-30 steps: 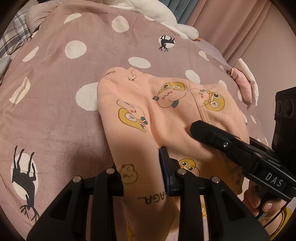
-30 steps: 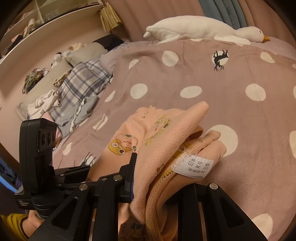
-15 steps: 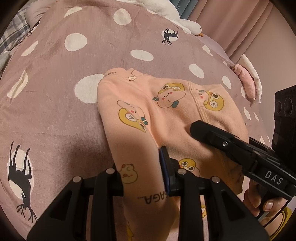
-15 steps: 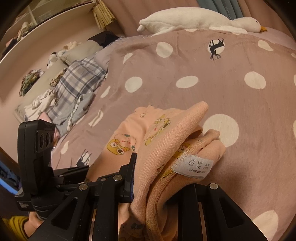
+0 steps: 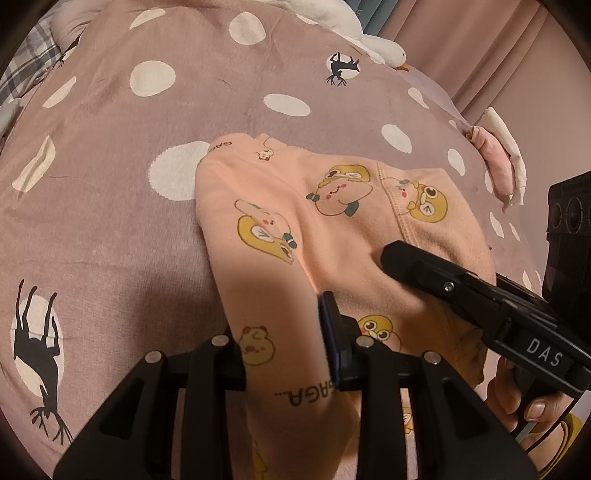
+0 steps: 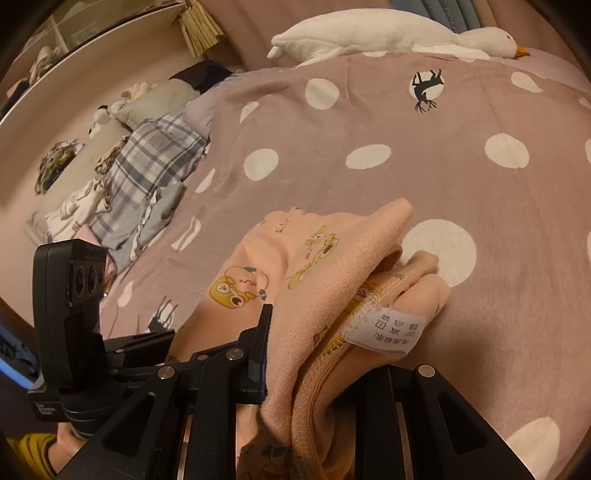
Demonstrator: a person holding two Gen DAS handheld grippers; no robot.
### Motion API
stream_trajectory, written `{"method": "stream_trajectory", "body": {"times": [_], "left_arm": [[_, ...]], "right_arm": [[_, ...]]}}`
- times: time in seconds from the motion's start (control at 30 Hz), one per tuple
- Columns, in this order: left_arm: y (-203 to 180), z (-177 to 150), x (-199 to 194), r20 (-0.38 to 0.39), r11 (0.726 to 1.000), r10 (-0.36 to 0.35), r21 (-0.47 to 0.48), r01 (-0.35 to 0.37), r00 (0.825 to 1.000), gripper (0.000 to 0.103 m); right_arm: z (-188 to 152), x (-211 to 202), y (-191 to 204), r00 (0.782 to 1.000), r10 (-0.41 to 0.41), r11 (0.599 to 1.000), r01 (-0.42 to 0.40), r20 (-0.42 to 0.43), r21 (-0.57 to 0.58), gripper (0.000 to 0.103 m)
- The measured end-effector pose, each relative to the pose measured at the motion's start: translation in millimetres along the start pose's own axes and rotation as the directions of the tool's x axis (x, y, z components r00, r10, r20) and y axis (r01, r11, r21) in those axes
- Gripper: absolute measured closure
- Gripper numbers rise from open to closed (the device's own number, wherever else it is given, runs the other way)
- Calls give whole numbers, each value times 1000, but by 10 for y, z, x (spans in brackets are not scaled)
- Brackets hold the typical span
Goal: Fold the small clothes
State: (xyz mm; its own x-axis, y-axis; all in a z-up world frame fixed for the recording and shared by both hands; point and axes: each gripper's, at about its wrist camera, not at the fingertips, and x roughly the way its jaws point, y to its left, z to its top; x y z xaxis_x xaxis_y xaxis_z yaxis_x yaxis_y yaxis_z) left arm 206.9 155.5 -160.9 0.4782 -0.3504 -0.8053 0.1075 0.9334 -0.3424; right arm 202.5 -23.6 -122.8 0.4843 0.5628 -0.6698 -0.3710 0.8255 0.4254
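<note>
Peach garment (image 5: 332, 229) on the dotted blanket (image 5: 110, 221); nothing has shifted; left gripper (image 5: 284, 354) and right gripper (image 6: 332, 354) both pinch its near edge; fold still pending.

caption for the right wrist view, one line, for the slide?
Right gripper pinching bunched peach cartoon-print garment, care label showing, above the polka-dot blanket.

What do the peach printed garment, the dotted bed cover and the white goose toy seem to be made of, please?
Peach printed garment: soft knit, probably cotton jersey; fine ribs show on the turned-over side, and it has stitched seams and a sewn-in care label.
Dotted bed cover: matte, brushed, fleece-like fabric with a slight nap.
White goose toy: plush, probably stuffed; fuzzy and rounded.
</note>
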Motion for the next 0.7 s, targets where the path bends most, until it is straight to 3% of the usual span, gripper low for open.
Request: {"method": "stream_trajectory", "body": {"times": [0.7], "left_arm": [[52,-15,42,-9,1000,7,-5,-7,1000,69]], "right_arm": [[-64,42,-220,999,-25,996,28,-37,87,79]]}}
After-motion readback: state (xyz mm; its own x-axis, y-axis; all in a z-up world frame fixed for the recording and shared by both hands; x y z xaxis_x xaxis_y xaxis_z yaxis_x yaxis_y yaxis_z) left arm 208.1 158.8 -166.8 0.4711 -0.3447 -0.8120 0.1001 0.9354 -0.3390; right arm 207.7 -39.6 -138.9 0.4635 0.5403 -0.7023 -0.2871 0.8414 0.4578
